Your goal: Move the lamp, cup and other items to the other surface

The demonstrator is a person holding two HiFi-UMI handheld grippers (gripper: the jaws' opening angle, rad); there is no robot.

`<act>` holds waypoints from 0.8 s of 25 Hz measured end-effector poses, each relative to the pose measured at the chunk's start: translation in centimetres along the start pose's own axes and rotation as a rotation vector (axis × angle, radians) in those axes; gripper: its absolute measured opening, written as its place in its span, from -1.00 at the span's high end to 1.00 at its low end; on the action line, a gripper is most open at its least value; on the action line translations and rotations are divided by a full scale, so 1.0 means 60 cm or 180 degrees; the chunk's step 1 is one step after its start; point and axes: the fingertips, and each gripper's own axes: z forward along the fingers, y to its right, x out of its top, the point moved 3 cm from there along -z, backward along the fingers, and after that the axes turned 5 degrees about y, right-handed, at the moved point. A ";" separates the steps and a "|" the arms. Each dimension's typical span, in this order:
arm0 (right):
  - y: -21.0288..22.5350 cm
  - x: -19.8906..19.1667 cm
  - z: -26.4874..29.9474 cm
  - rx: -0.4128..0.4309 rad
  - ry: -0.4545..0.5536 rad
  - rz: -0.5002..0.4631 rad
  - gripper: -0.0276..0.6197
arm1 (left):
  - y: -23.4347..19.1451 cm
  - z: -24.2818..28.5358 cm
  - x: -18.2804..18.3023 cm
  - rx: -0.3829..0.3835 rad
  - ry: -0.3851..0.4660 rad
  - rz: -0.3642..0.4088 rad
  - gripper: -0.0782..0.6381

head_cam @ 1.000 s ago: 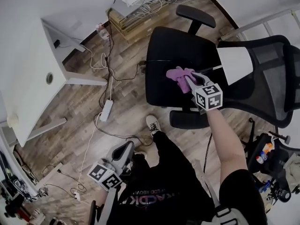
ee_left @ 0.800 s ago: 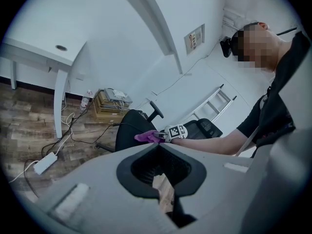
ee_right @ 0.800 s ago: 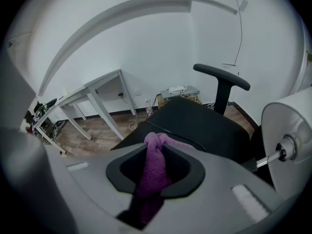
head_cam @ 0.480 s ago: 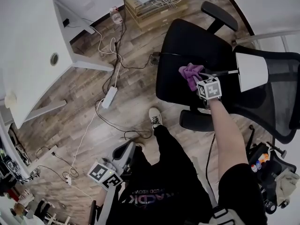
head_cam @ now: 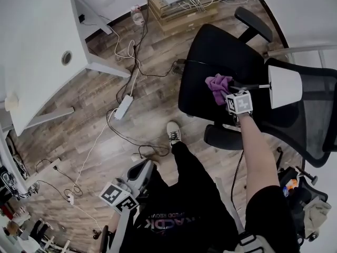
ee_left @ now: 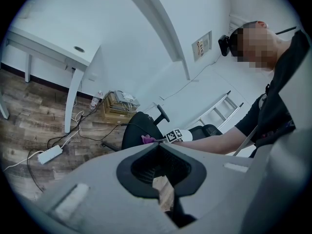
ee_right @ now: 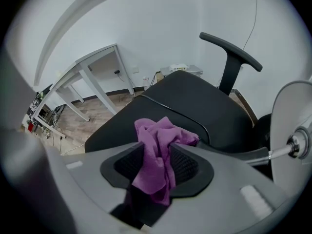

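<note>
One purple cloth [ee_right: 161, 130] hangs bunched over the black chair seat [head_cam: 221, 51], between the right gripper's [ee_right: 157, 152] jaws, which have just been opening and stand apart. One white lamp [head_cam: 284, 87] lies just beside. The left gripper [ee_left: 158, 143] is closed, empty.

The seat [head_cam: 210, 57] is bare on its far half, up to one armrest [head_cam: 254, 24]. The cloth [head_cam: 218, 83] and the lamp [head_cam: 284, 87] fill the near side, and the backrest [head_cam: 310, 120] closes off the right. On the floor [head_cam: 79, 125], cables [head_cam: 131, 73] and a power strip [head_cam: 121, 107] lie between seat and bench [head_cam: 37, 51].
</note>
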 end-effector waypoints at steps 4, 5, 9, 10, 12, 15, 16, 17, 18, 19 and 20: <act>0.011 0.016 -0.036 -0.0042 0.0092 -0.0051 0.33 | 0.003 -0.014 0.010 -0.0045 0.0093 0.0034 0.77; 0.015 0.023 -0.050 -0.0076 0.0129 -0.0049 0.31 | 0.005 -0.017 0.013 -0.0056 0.0122 0.0049 0.77; 0.024 0.069 -0.121 -0.0212 0.0549 -0.0038 0.72 | 0.017 -0.034 0.026 -0.0088 0.0234 0.0135 0.77; 0.020 0.086 -0.144 -0.0239 0.0693 -0.0057 0.90 | 0.018 -0.040 0.030 -0.0097 0.0264 0.0151 0.77; 0.000 0.122 -0.195 -0.0269 0.0946 -0.0117 0.91 | 0.016 -0.056 0.036 -0.0117 0.0344 0.0166 0.77; -0.057 0.178 -0.274 -0.0283 0.1247 -0.0282 0.91 | 0.017 -0.090 0.058 -0.0104 0.0474 0.0203 0.77; -0.078 0.197 -0.300 -0.0287 0.1337 -0.0352 0.91 | 0.018 -0.101 0.065 -0.0098 0.0527 0.0224 0.77; -0.099 0.214 -0.327 -0.0286 0.1427 -0.0416 0.91 | 0.019 -0.113 0.070 -0.0096 0.0581 0.0245 0.77; -0.122 0.228 -0.354 -0.0275 0.1517 -0.0470 0.91 | 0.018 -0.126 0.073 -0.0096 0.0632 0.0263 0.77; -0.146 0.241 -0.381 -0.0248 0.1608 -0.0517 0.91 | 0.018 -0.140 0.076 -0.0097 0.0677 0.0275 0.77; -0.173 0.253 -0.406 -0.0204 0.1700 -0.0562 0.91 | 0.016 -0.155 0.079 -0.0096 0.0721 0.0283 0.77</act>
